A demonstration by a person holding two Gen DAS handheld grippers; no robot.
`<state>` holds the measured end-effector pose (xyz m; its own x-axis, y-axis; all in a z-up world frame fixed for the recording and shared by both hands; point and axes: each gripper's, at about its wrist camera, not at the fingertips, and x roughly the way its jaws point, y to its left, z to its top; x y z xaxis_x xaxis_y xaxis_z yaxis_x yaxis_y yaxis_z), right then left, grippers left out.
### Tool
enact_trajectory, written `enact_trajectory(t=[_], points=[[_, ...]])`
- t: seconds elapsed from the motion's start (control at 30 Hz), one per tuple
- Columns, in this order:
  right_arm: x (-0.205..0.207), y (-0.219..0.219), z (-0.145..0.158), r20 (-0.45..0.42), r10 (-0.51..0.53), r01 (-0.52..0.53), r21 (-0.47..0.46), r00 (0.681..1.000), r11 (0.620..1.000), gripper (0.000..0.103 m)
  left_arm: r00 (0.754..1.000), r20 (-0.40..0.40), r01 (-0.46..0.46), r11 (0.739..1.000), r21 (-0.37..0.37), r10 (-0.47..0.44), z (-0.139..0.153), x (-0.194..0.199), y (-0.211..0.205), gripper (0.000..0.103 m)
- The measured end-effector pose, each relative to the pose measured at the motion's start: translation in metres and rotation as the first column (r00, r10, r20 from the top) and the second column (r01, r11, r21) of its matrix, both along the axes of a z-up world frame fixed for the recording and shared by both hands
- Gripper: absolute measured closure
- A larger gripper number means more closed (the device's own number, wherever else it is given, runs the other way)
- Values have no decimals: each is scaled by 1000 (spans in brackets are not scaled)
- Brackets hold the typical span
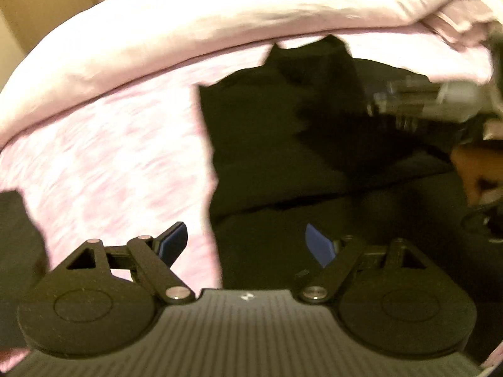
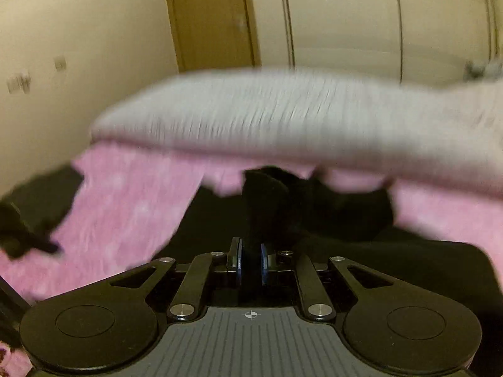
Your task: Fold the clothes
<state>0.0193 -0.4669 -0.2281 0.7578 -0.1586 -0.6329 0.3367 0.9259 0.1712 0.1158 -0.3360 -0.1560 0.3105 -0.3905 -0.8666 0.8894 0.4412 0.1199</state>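
Note:
A black garment point(image 1: 283, 163) lies spread on a pink patterned bed cover point(image 1: 110, 163). My left gripper point(image 1: 246, 245) is open and empty, its blue pads above the garment's left edge. My right gripper point(image 2: 250, 262) is shut on a raised fold of the black garment point(image 2: 267, 201) and lifts it off the bed. The right gripper also shows blurred at the right of the left wrist view point(image 1: 418, 100). Another dark piece of cloth point(image 2: 47, 198) lies at the left on the cover.
A pale pink folded duvet point(image 1: 220, 25) runs across the far side of the bed, also in the right wrist view point(image 2: 283, 119). Behind it are a cream wall and a wooden door frame point(image 2: 210, 19). Both views are motion-blurred.

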Motion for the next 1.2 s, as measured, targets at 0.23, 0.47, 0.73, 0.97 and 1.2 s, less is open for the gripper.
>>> enact_trajectory(t=[0.23,0.47,0.73,0.97,1.2], points=[[21,4,-12,-37,-91,92,24,995,995,93,996,-35,-86,996,21,87,-13,37,52,23],[40,6,8,100,-174,177,-13,980,984,92,996,-54,-74,997,-8,74,-16,43,50,23],[46,30,-33,-101,83,-78,50,991,996,60,998,-64,-31,999,-40,28,-24,41,17,23],[-51,-14,-18,-132,-102,102,-6,986,995,57,992,-90,87,995,-57,-92,-49,37,-51,25],[-146,-117,-23,-192,-441,422,-133,877,897,55,989,-66,133,991,-3,-133,-91,50,-122,51]])
